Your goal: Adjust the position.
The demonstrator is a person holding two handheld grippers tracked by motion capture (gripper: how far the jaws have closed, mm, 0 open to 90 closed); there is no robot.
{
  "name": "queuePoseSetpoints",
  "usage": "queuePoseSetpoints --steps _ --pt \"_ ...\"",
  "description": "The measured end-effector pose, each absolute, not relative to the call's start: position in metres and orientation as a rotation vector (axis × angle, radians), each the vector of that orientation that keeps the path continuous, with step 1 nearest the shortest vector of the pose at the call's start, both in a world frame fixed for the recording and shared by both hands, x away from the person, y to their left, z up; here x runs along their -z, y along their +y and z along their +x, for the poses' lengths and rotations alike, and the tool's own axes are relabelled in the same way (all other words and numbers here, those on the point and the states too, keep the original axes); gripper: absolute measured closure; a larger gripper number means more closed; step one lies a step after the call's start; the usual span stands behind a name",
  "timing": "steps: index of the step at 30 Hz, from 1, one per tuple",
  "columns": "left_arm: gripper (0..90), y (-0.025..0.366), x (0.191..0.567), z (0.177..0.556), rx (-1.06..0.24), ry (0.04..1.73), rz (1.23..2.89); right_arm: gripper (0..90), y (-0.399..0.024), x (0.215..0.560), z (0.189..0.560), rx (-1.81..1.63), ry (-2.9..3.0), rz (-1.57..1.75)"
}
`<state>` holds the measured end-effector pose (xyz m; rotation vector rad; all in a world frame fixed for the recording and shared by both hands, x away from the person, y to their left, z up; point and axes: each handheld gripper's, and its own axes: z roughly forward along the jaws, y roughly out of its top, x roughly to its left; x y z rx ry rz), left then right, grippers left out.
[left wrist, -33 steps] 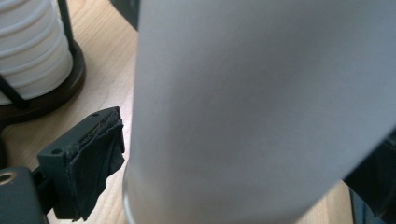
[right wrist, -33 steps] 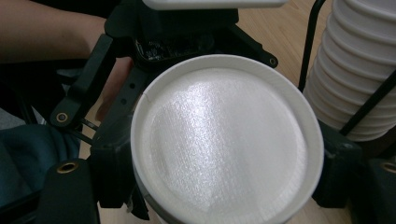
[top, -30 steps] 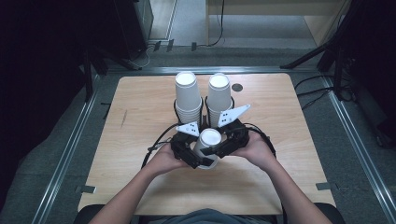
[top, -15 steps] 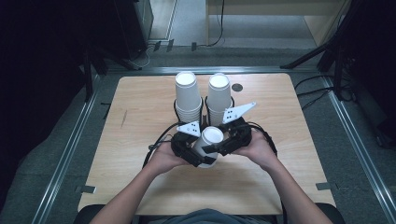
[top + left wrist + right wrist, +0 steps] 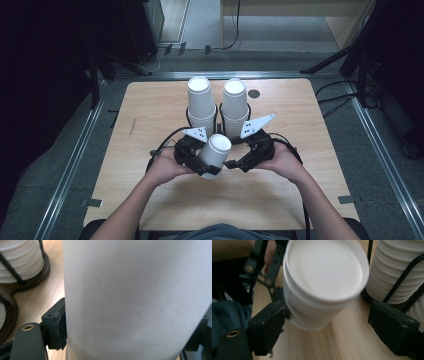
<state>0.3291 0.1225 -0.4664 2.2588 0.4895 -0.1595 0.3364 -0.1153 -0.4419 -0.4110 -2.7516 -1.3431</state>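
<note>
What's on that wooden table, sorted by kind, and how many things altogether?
Stacks of white paper cups standing in a holder: 2
Dark cup holder under those stacks: 1
Loose white cup clamped in the left gripper: 1
Hand-held grippers, counting the right gripper, whose open jaws have just been widening: 2
Total: 6

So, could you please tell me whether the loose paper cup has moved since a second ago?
No. In the high view the paper cup sits just in front of the two cup stacks, as before.
</note>
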Motion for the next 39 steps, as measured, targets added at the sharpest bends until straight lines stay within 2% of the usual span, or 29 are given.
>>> queuePoseSetpoints --steps 8,18,39 --pt "16.0 0.139 0.457 0.329 0.108 0.514 2.279 14.3 -0.114 0.454 0.337 1.258 -2.734 -0.391" --pt "15.9 0.138 0.455 0.331 0.063 0.500 2.411 15.3 -0.113 0.467 0.339 1.167 -2.779 -0.382" --pt "15.8 0.102 0.476 0.332 0.110 0.409 2.592 15.8 -0.115 0.466 0.341 1.226 -2.772 -0.343"
